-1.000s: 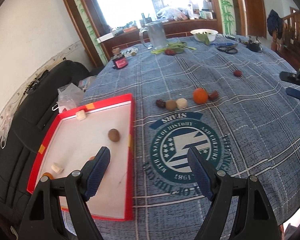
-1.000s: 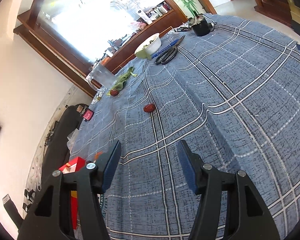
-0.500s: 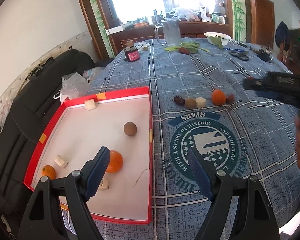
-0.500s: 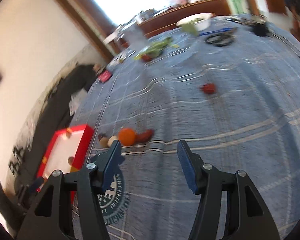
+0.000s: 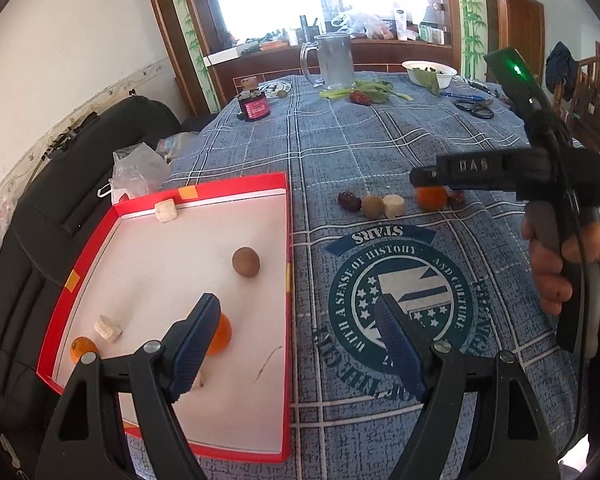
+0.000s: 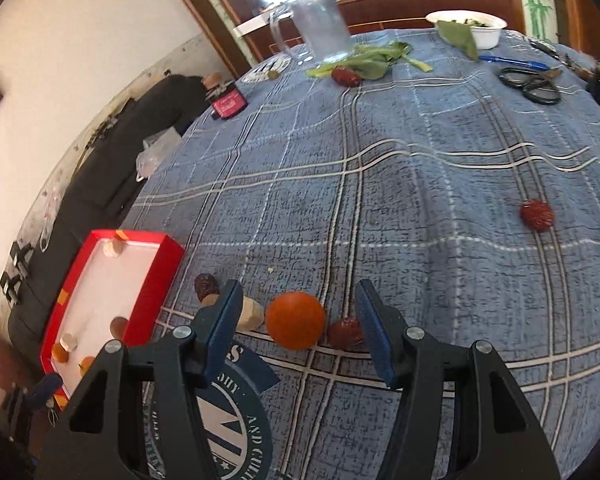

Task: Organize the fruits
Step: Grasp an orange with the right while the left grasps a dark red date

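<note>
A red tray (image 5: pixel 288 216) with a white floor sits at the table's left edge, holding a brown round fruit (image 5: pixel 245 262), two oranges (image 5: pixel 221 334) and pale chunks. My left gripper (image 5: pixel 300 334) hangs open over the tray's right rim, nothing between its fingers. On the cloth lies a row: a dark date (image 6: pixel 206 285), a pale chunk (image 6: pixel 250 312), an orange (image 6: pixel 295 314) and a red date (image 6: pixel 345 333). My right gripper (image 6: pixel 298 326) stands open just above and around the orange, its pads apart from it. A lone red fruit (image 6: pixel 537 215) lies further right.
At the far end stand a glass jug (image 6: pixel 320 26), green leaves (image 6: pixel 374 60) with a date, a white bowl (image 6: pixel 470 28), scissors (image 6: pixel 530 84) and a red-labelled jar (image 6: pixel 226 100). A black sofa (image 5: pixel 60 184) runs along the table's left side. A hand (image 5: pixel 572 264) holds the right gripper.
My right gripper swung left across the table and rolled, coming down over the row of fruit with the orange between its fingers. The left gripper only drifted slightly over the tray.
</note>
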The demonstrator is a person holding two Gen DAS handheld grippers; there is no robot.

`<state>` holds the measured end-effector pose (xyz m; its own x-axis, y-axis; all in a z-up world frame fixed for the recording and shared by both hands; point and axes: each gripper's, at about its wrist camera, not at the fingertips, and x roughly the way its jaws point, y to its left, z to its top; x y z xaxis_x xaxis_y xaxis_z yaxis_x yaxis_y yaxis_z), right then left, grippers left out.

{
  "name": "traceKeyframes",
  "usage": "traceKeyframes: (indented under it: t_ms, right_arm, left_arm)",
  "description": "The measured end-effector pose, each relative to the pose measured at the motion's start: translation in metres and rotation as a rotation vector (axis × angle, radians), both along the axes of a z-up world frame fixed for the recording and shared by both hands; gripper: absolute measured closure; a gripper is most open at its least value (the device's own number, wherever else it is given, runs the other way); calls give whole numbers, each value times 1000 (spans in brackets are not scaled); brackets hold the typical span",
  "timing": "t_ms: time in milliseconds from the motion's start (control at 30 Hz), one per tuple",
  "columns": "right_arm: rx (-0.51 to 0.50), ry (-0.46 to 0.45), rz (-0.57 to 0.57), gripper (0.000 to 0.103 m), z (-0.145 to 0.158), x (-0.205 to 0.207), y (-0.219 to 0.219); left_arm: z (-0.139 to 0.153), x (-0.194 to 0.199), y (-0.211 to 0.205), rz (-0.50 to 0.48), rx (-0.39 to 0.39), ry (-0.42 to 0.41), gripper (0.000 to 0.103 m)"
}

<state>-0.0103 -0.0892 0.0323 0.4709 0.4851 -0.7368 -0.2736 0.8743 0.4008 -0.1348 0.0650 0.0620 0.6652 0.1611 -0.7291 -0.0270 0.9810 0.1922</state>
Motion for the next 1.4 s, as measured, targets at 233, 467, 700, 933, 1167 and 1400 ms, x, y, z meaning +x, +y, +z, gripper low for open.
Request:
traceKeyframes:
  t_ms: [233,467,700,933,1167,1400]
  right_arm:
    - [-49,-29,76,43,-4,-5,7]
    - [-186,-100,126,47,-5,-15,21]
    - [-246,-128,120,69,-5,-17,23]
    - [44,-151,-19,69,27,-10,-40]
    - [128,-82,-224,69,21,5,-96]
    - [178,-56,-289,69,18,12,-112]
  left_arm:
    - [1,12,-6,19,18,4,23]
    - [5,16,-6,39,26,-5,23]
    - [4,15,-13,23,37,5,23]
    - [8,36,-46,-80,43,-9,23]
    - [-13,84,-93,-264,6,54,24]
    - [-31,114,-108,-321,-33,133,44]
